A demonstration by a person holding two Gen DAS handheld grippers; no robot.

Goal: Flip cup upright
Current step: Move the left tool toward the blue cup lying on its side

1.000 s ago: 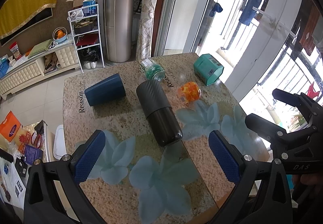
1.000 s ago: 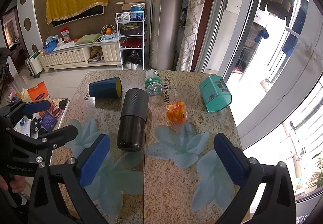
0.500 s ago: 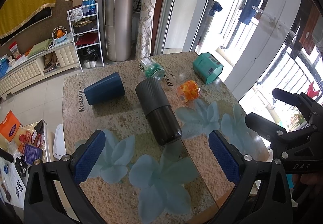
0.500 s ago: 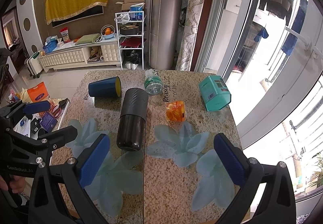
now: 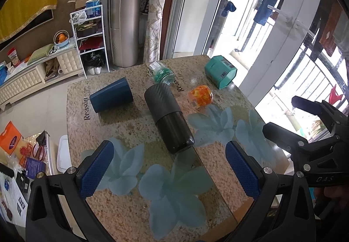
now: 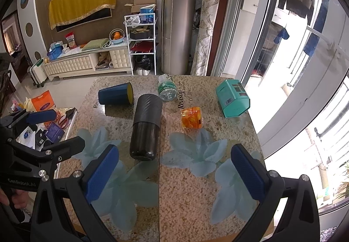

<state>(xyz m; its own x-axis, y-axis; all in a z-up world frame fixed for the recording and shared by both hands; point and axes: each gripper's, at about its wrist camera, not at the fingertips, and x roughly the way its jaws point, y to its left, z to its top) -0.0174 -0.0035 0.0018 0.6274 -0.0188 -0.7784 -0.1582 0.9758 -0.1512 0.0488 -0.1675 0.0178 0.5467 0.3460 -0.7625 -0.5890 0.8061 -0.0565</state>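
A dark blue cup (image 5: 111, 95) lies on its side at the far left of the granite table (image 5: 135, 128); its yellow-lined mouth faces right in the right wrist view (image 6: 115, 94). My left gripper (image 5: 170, 167) is open and empty, held above the near part of the table, short of the cup. My right gripper (image 6: 176, 172) is open and empty too, above the near right part. Each gripper shows at the edge of the other's view.
A black tumbler (image 5: 168, 117) lies on its side mid-table. Behind it lie a green water bottle (image 5: 160, 73), an orange jar (image 5: 200, 96) and a teal box (image 5: 220, 71). Clutter sits on the floor to the left of the table (image 5: 24, 154).
Both views have crept slightly forward toward the table's objects. Nothing on the table has moved and both grippers stay open.
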